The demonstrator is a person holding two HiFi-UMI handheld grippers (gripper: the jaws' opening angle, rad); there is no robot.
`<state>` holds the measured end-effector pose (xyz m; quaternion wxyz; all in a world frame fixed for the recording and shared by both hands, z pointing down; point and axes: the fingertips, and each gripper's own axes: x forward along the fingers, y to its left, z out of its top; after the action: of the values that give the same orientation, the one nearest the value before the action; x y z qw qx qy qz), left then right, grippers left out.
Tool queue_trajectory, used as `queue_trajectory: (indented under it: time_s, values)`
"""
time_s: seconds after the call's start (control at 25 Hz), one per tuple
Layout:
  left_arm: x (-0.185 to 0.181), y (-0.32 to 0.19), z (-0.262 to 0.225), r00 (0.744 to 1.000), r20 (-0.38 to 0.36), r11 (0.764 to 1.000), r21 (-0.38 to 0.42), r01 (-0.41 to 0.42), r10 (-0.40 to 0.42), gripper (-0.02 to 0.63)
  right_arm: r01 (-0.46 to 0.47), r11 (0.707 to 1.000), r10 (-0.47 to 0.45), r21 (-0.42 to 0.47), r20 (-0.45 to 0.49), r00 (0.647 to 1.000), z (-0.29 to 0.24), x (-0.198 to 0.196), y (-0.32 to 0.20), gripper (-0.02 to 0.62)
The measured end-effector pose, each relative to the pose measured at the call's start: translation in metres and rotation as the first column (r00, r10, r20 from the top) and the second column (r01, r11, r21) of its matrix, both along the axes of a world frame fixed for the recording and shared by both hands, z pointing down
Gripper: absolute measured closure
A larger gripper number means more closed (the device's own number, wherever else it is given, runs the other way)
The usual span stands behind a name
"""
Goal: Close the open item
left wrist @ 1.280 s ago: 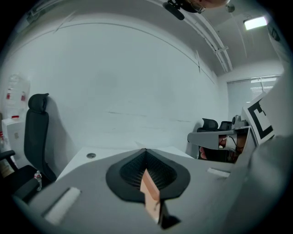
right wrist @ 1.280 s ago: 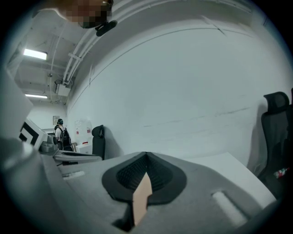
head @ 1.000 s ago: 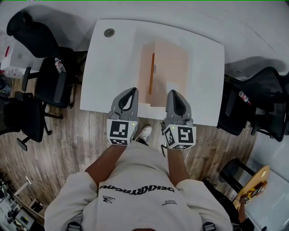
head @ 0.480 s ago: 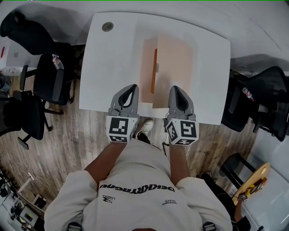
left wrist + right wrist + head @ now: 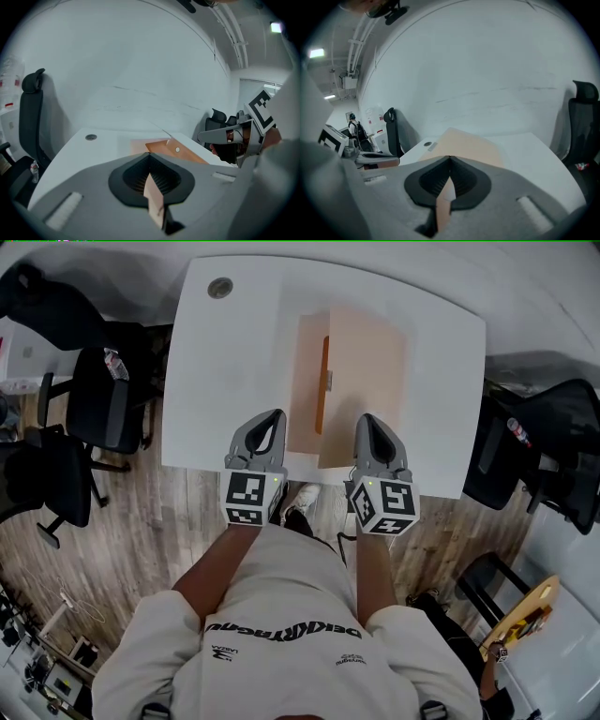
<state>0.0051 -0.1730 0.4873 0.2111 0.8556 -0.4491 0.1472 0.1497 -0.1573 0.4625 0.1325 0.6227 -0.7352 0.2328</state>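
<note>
Jaws together on left gripper [image 5: 269, 420] and right gripper [image 5: 368, 422]; one open cabinet [image 5: 364, 357], one table [image 5: 225, 362].

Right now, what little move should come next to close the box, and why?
Probably ease the left hand-held gripper forward to the open door on the left side of the wooden box and push it shut. That side gapes, and both it and the right hand-held gripper are shut, holding nothing, near the table's front edge.
</note>
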Motion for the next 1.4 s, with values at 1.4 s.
queue_trajectory:
  time_s: [1.4]
  values:
    - [0.002, -0.016, 0.115, 1.000, 0.027, 0.947, -0.320, -0.004, 0.013, 0.603, -0.044, 0.984, 0.022, -0.172, -0.129, 0.991, 0.051, 0.034, -0.010, 0.597]
